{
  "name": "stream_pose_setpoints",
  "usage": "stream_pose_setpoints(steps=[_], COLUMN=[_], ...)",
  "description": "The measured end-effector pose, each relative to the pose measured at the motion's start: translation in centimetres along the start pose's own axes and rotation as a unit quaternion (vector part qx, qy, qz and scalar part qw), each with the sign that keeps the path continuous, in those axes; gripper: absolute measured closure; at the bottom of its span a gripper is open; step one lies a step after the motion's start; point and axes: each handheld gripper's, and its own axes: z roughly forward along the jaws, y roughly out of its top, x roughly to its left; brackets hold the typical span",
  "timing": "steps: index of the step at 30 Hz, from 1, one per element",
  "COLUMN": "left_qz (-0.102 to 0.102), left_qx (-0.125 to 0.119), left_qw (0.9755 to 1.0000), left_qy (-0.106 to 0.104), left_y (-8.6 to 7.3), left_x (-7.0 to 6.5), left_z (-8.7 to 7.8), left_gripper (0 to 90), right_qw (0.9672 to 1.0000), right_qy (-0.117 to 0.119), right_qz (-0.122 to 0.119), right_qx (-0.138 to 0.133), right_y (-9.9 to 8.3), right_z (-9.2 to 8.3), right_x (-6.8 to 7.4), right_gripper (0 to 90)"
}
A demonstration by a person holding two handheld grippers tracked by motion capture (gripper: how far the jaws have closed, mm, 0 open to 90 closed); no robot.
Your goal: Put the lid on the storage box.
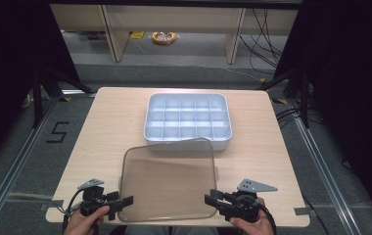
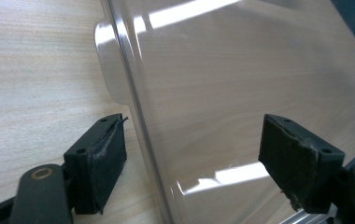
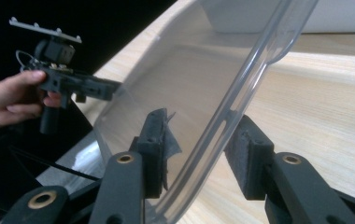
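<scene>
Right claw (image 3: 199,144) grips lid (image 1: 168,178) edge; left claw (image 2: 192,161) open.

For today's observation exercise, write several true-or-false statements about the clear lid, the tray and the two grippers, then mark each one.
1. The clear, smoky-tinted plastic lid lies between the two grippers. True.
2. The pale blue compartmented plastic tray holds small parts. False: its compartments look empty.
3. The right gripper has the lid's rim between its jaws. True.
4. The left gripper is clamped shut on the lid. False: its jaws stand wide apart.
5. The lid covers the tray. False: it sits in front, on the light wooden table.
</scene>
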Motion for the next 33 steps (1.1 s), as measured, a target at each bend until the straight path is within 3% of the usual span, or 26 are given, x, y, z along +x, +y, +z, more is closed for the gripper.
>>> stream_pose_setpoints(steps=[2, 3, 4, 5, 6, 8, 9, 12, 13, 14, 15, 17, 18, 19, 23, 27, 28, 31, 32, 33], left_qz=[-0.009, -0.011, -0.012, -0.004, -0.001, -0.015, -0.006, 0.002, 0.007, 0.023, 0.032, 0.037, 0.042, 0.050, 0.052, 0.078, 0.078, 0.095, 0.099, 0.096], left_qx=[0.003, 0.005, 0.003, 0.004, 0.001, -0.001, -0.007, -0.020, -0.026, -0.033, -0.036, -0.036, -0.037, -0.038, -0.040, -0.047, -0.047, -0.047, -0.048, -0.051], left_qw=[0.9999, 0.9997, 0.9998, 1.0000, 1.0000, 0.9999, 1.0000, 0.9998, 0.9996, 0.9992, 0.9988, 0.9986, 0.9984, 0.9980, 0.9978, 0.9955, 0.9955, 0.9938, 0.9933, 0.9936], left_qy=[-0.014, -0.021, -0.017, -0.002, 0.004, -0.001, -0.001, -0.001, -0.002, -0.002, 0.001, 0.006, 0.009, 0.008, 0.014, 0.027, 0.027, 0.034, 0.035, 0.030], left_y=[0.0, 0.0, 0.0, 0.0, 0.0, -0.1, 0.0, 0.0, 0.1, 0.2, 0.2, 0.2, 0.2, 0.2, 0.3, 0.5, 0.5, 0.7, 0.8, 0.9], left_x=[0.0, 0.0, 0.0, -0.1, 0.0, 0.3, 0.3, 0.2, 0.0, -0.3, -0.4, -0.6, -0.8, -0.9, -1.2, -1.9, -1.9, -2.4, -2.5, -2.7], left_z=[0.1, 0.2, 0.2, 0.1, 0.0, -0.1, -0.3, -0.6, -0.7, -0.9, -0.9, -1.0, -1.0, -1.0, -1.1, -1.2, -1.2, -1.3, -1.3, -1.3], left_gripper=[23.5, 24.8, 30.8, 30.8, 38.3, 46.6, 48.0, 54.5, 54.5, 57.7, 58.6, 59.0, 59.0, 59.4, 61.1, 61.7, 62.1, 61.1, 61.0, 61.0], right_qw=[0.9999, 0.9999, 0.9998, 0.9998, 0.9998, 0.9996, 0.9988, 0.9986, 0.9982, 0.9972, 0.9961, 0.9952, 0.9948, 0.9931, 0.9914, 0.9879, 0.9885, 0.9891, 0.9906, 0.9906], right_qy=[0.003, 0.000, -0.007, -0.007, -0.012, -0.019, -0.021, -0.033, -0.049, -0.060, -0.076, -0.079, -0.086, -0.094, -0.112, -0.139, -0.139, -0.135, -0.128, -0.128], right_qz=[0.007, -0.012, -0.016, -0.016, 0.007, 0.017, 0.036, 0.023, 0.010, 0.021, 0.016, 0.029, 0.014, 0.038, 0.021, 0.007, -0.001, 0.005, 0.015, 0.015], right_qx=[0.007, 0.008, 0.009, 0.009, 0.016, 0.015, 0.026, 0.033, 0.033, 0.039, 0.043, 0.048, 0.051, 0.058, 0.064, 0.068, 0.060, 0.059, 0.046, 0.046], right_y=[0.0, 0.1, 0.1, 0.1, 0.1, -0.1, -0.2, -0.3, -0.3, -0.3, -0.3, -0.3, -0.4, -0.4, -0.3, -0.2, -0.2, 0.0, 0.1, 0.1], right_z=[-0.1, -0.1, -0.2, -0.2, -0.3, -0.3, -0.3, -0.3, -0.1, -0.2, -0.2, -0.2, -0.1, 0.0, 0.1, 0.1, 0.2, 0.0, -0.1, -0.1], right_x=[0.2, 0.0, -0.1, -0.1, -0.1, -0.9, -0.7, -1.0, -1.2, -1.1, -1.1, -0.8, -1.1, -0.7, -0.7, -0.6, -0.8, -1.0, -1.4, -1.4], right_gripper=[61.9, 61.9, 62.2, 62.2, 62.7, 63.0, 63.0, 63.1, 63.2, 63.8, 63.7, 63.6, 63.5, 63.2, 63.3, 64.2, 64.6, 65.7, 65.8, 65.8])
